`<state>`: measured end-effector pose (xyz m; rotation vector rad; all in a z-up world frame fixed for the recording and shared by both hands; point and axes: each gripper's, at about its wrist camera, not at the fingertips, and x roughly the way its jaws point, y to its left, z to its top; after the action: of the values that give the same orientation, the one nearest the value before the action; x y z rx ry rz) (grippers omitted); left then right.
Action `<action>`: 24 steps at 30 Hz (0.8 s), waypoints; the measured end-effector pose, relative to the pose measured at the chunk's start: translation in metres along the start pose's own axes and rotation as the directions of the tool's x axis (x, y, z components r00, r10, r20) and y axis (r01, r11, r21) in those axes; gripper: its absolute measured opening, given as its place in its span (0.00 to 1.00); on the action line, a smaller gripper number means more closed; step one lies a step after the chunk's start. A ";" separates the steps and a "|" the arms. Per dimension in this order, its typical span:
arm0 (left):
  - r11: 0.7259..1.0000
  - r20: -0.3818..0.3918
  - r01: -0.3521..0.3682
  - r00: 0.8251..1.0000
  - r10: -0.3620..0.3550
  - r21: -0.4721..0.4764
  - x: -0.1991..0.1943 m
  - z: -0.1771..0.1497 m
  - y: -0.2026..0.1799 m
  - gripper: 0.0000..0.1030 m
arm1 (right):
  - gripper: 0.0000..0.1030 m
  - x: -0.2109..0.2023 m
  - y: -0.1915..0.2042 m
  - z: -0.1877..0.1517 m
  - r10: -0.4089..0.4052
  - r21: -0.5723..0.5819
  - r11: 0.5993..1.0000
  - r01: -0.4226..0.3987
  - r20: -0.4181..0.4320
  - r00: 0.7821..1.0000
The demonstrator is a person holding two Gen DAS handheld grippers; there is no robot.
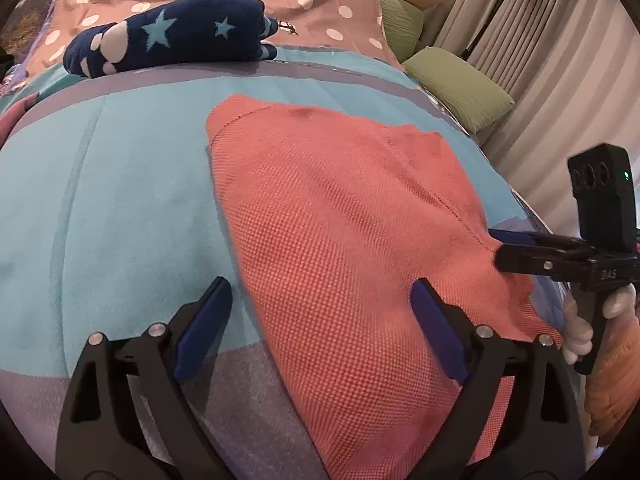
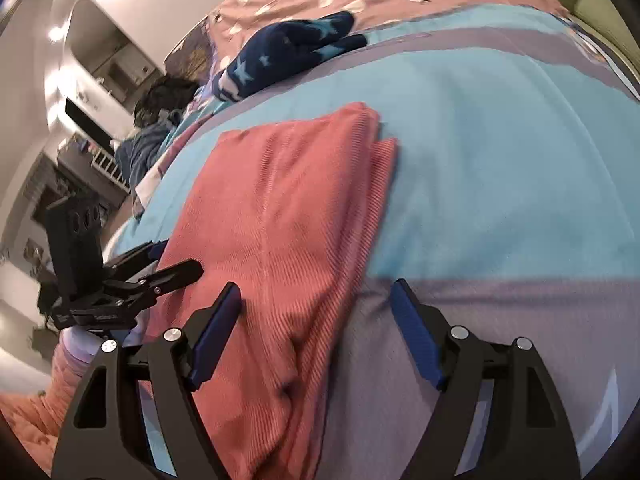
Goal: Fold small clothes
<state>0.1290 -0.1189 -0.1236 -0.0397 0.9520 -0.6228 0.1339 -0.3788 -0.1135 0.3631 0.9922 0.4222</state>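
Garment: coral knit garment (image 1: 340,240) lies folded on your blue bedspread (image 1: 120,180).
Left gripper (image 1: 320,316): jaws wide apart, straddling the garment's near edge, gripping nothing.
Right gripper (image 2: 316,312): jaws spread, nothing pinched, cloth beneath.
Behind: navy star-print garment (image 1: 172,36), folded.

Both fisheye views bend hard toward the edges, with dark rounded corners. Indoor light is soft and fairly even, casting faint shadows. In the right wrist view, bright ceiling lights (image 2: 56,34) blow out the wall at upper left and the picture is slightly motion-blurred; the left wrist view is sharper.
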 end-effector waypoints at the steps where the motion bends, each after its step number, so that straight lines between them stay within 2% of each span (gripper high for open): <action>1: 1.000 -0.002 0.005 1.000 -0.005 0.001 0.001 0.001 0.001 0.90 | 0.76 0.005 0.001 0.004 0.003 -0.009 1.000 -0.003 -0.004 1.000; 8: 0.998 -0.023 0.053 0.998 -0.052 0.024 0.011 0.014 0.003 0.91 | 0.73 0.028 0.007 0.023 0.004 -0.054 0.999 -0.004 0.001 1.000; 12: 0.996 -0.018 0.088 0.996 -0.087 0.016 0.016 0.021 0.007 0.90 | 0.68 0.028 0.003 0.023 0.026 -0.034 0.999 -0.026 0.010 1.000; 19: 0.998 -0.025 0.044 0.999 -0.043 0.033 0.013 0.020 -0.002 0.86 | 0.61 0.014 0.002 0.011 0.027 0.014 1.000 -0.027 0.004 1.000; 24: 0.997 -0.039 0.070 0.997 -0.070 0.011 0.003 0.010 0.000 0.82 | 0.60 -0.003 -0.001 -0.008 0.052 0.025 0.998 -0.051 -0.024 0.998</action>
<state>0.1382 -0.1230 -0.1202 -0.0501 0.9873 -0.6966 0.1259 -0.3800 -0.1160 0.4072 1.0145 0.4627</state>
